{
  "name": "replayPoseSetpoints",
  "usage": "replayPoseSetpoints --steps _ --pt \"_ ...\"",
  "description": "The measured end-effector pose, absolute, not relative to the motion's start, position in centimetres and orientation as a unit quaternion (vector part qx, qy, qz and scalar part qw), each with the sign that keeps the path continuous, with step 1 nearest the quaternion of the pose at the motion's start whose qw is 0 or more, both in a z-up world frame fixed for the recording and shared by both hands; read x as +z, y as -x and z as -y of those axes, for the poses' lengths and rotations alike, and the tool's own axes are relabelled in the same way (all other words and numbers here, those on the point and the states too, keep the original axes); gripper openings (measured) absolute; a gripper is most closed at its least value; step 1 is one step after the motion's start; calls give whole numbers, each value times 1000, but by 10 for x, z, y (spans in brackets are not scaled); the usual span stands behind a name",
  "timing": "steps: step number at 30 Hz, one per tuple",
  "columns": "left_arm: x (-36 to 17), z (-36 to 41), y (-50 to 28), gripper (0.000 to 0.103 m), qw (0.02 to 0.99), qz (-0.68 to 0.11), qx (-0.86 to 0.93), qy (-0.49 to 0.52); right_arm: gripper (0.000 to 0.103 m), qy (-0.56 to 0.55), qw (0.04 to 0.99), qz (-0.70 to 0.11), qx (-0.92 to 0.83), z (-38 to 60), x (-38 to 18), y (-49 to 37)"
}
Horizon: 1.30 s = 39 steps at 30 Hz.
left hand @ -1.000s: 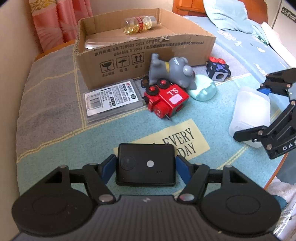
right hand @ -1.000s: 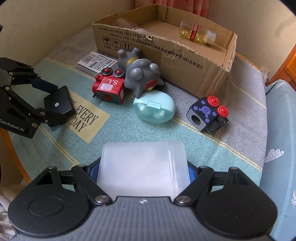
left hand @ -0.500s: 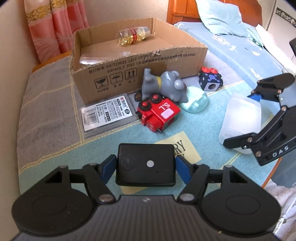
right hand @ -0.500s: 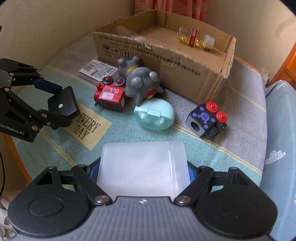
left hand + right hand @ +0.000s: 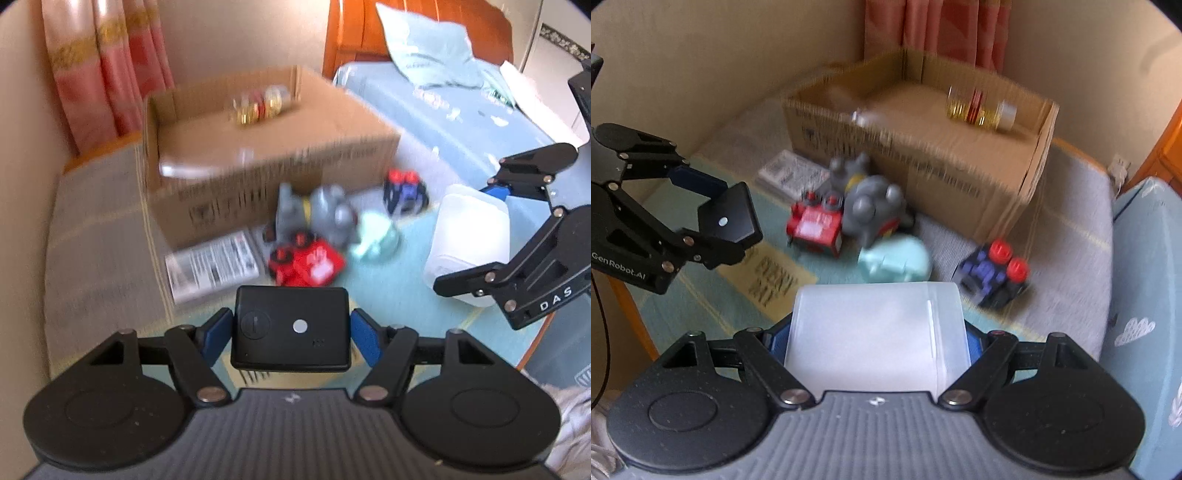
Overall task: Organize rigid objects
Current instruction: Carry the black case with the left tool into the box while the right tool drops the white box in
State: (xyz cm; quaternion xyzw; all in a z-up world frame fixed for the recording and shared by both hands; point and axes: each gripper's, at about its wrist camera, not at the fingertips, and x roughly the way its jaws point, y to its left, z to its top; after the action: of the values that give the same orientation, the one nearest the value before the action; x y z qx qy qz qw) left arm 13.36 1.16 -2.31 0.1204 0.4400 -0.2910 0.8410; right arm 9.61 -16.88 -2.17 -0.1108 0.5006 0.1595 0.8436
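My left gripper is shut on a flat black box with a white dot, held above the table. The same black box shows at the left of the right wrist view. My right gripper is shut on a frosted white plastic container, which also appears as the white container at the right of the left wrist view. Beyond both stands an open cardboard box with a clear bottle of yellow capsules inside; the cardboard box fills the middle of the right wrist view.
In front of the box lie a red toy car, a grey toy animal, a mint oval case, a dark cube with red knobs and a flat labelled pack. A bed lies to the right.
Both grippers have risen with their loads, so the box and toys look smaller and farther. The view is now motion-blurred. Neither grip has changed.
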Motion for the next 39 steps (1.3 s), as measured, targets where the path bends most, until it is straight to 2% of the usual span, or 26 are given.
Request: replayPoseSetpoints --steps 12,24,25,26,28,37,39 --pt "46 14 -222 69 875 -367 -286 -129 86 103 882 -439 137 183 35 -153" --pt "10 33 -327 69 879 -404 -226 -111 86 98 886 -439 113 187 38 -192" --pt "8 33 -330 74 887 -393 -215 -108 86 98 886 -440 111 187 39 -193" --pt "7 32 -331 90 893 -385 -206 -109 86 98 886 -441 109 188 38 -196" --pt "10 31 -327 102 903 -365 -193 -115 86 97 886 -441 106 189 37 -201" --pt "27 5 -261 102 928 -312 -185 -88 86 96 887 -443 83 196 32 -233" --pt "24 2 -242 102 925 -321 -180 -94 86 88 887 -448 76 197 30 -246"
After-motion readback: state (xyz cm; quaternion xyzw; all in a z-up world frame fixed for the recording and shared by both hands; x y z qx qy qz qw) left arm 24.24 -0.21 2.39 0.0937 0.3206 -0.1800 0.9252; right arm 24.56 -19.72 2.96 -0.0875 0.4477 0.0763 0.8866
